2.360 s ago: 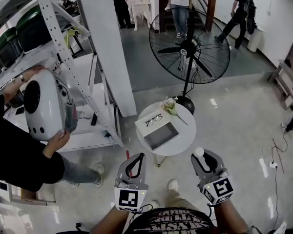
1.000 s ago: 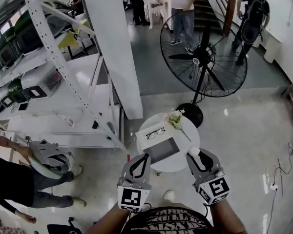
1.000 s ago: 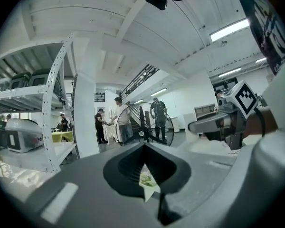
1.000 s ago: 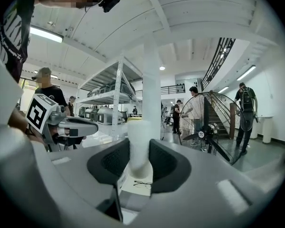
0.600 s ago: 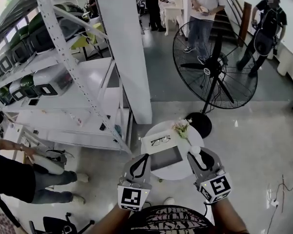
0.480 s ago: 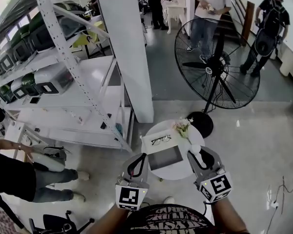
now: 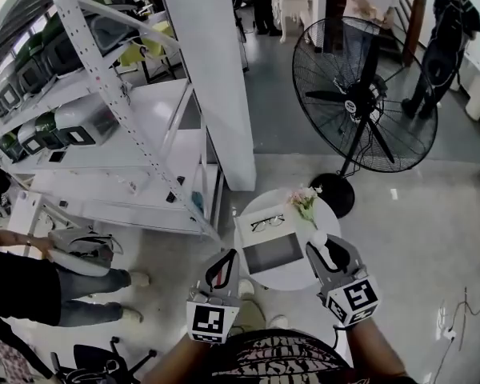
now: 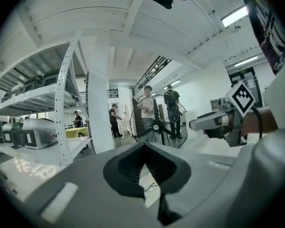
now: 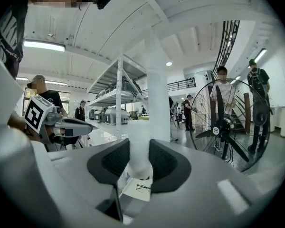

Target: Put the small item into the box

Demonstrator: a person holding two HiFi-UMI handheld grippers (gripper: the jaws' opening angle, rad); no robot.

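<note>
**Right gripper clamps the small item beside the open box**

At 11 o'clock, nearest the person, the left gripper (image 7: 226,257) has its jaws closed tip to tip, with nothing between them. In its own view the left gripper (image 8: 144,146) shows only a thin slit below the meeting tips.

At 1 o'clock the right gripper (image 7: 323,249) is closed on the small item (image 7: 318,238), a white piece with a rounded end. In the right gripper view the small item (image 9: 138,148) stands upright between the dark pads of the right gripper (image 9: 138,163).

Between the two grippers at 12 o'clock is a round white table (image 7: 330,214). On it the box (image 7: 272,253) lies open, just left of the held item. Glasses (image 7: 266,222) rest on the white panel behind the box, and flowers (image 7: 306,201) lie past them.

Farther off, a fan (image 7: 364,106) stands at 1 o'clock. A white pillar (image 7: 212,70) rises at 11 o'clock and a rack (image 7: 104,78) stands at 10 o'clock.
</note>
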